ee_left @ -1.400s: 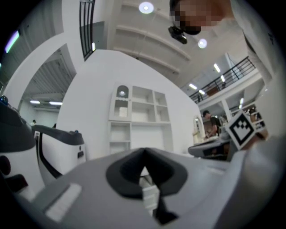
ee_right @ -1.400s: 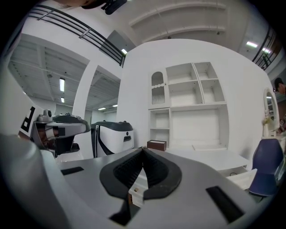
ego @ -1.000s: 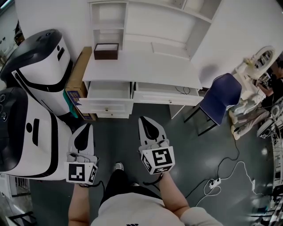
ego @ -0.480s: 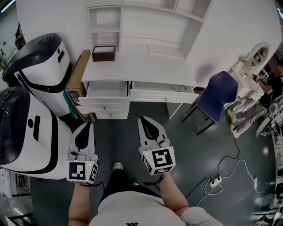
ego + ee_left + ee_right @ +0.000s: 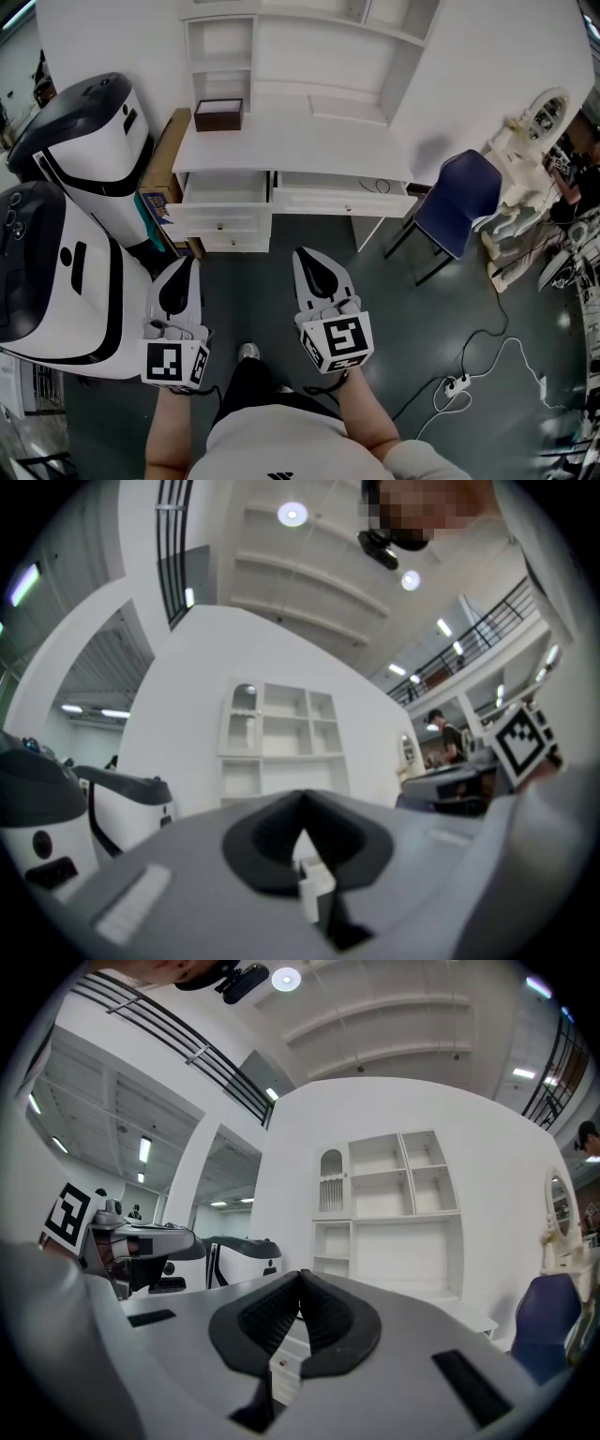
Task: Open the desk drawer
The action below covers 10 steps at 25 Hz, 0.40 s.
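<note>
The white desk (image 5: 300, 145) stands ahead with a shelf unit on top. Under its top, the left drawer (image 5: 225, 190) and the right drawer (image 5: 339, 201) both stand pulled out. Something dark like a cable lies in the right drawer. My left gripper (image 5: 186, 265) and right gripper (image 5: 302, 252) hang side by side over the dark floor, well short of the desk, touching nothing. The left gripper (image 5: 302, 799) has its jaws together in the left gripper view. The right gripper (image 5: 300, 1274) has its ribbed pads meeting at the tip, nothing between them.
A brown box (image 5: 218, 113) sits on the desk's left end. Two large white-and-black machines (image 5: 56, 272) stand at my left, close to the left gripper. A cardboard box (image 5: 164, 155) leans beside the desk. A blue chair (image 5: 455, 206) stands right of it. A power strip (image 5: 457, 384) lies on the floor.
The desk has come to look slightly smaller and has shifted left in the head view. Both grippers hold the same spot in that view and stay shut.
</note>
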Available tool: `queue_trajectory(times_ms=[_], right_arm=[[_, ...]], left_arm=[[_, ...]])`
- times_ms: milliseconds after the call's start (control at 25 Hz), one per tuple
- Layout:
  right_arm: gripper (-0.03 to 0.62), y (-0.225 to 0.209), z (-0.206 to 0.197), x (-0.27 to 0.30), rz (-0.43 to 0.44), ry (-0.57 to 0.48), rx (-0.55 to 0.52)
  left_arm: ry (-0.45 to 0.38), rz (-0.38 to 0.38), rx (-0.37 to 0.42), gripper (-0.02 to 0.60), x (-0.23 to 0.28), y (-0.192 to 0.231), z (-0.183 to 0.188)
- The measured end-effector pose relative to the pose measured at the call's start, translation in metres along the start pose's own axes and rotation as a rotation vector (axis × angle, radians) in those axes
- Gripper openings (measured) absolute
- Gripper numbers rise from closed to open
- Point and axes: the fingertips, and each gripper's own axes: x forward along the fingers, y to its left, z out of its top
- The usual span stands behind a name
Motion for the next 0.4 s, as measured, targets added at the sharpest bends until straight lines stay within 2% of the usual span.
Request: queue_trajectory(times_ms=[400], right_arm=[[0.002, -0.003, 0.003, -0.0085, 0.002, -0.006, 0.008]], left_arm=[[-0.008, 0.003, -0.005, 0.009, -0.0013, -0.0094, 0.005]])
